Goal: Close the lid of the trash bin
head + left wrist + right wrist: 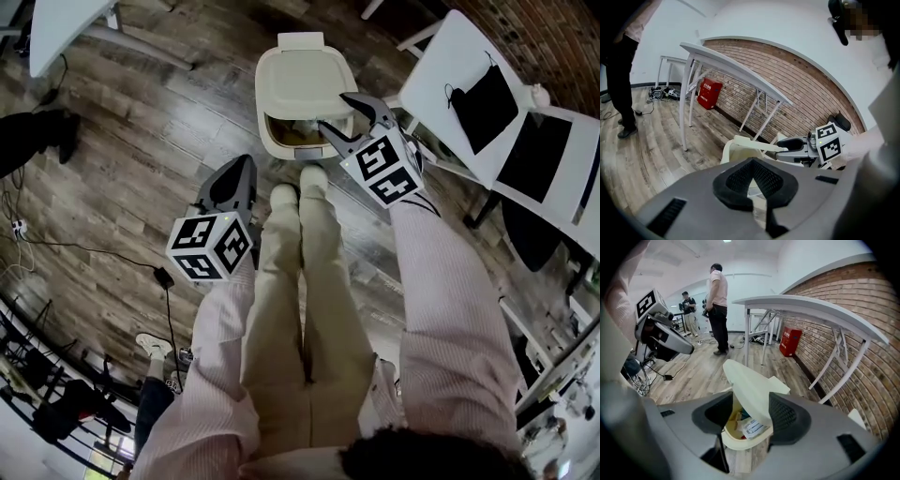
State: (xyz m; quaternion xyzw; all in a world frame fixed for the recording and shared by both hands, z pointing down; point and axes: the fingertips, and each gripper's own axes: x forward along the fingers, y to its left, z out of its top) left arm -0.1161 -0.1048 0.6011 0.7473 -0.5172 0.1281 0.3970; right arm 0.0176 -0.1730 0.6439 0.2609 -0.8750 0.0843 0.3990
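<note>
A cream trash bin (281,141) stands on the wood floor just ahead of my shoes. Its lid (305,80) is hinged at the back and tilted partly up, so the trash inside (747,425) shows. My right gripper (347,114) is open, and the lid's front edge (752,397) passes between its two fingers. In the left gripper view the lid (757,146) slants above the bin, with the right gripper (787,146) at its edge. My left gripper (244,164) hangs shut and empty to the bin's left, apart from it, pads together (753,161).
White tables (487,84) with black items stand close on the right, another table (66,28) at far left. A cable and plug (164,277) lie on the floor. A red box (710,89) leans on the brick wall. Two people (717,305) stand farther off.
</note>
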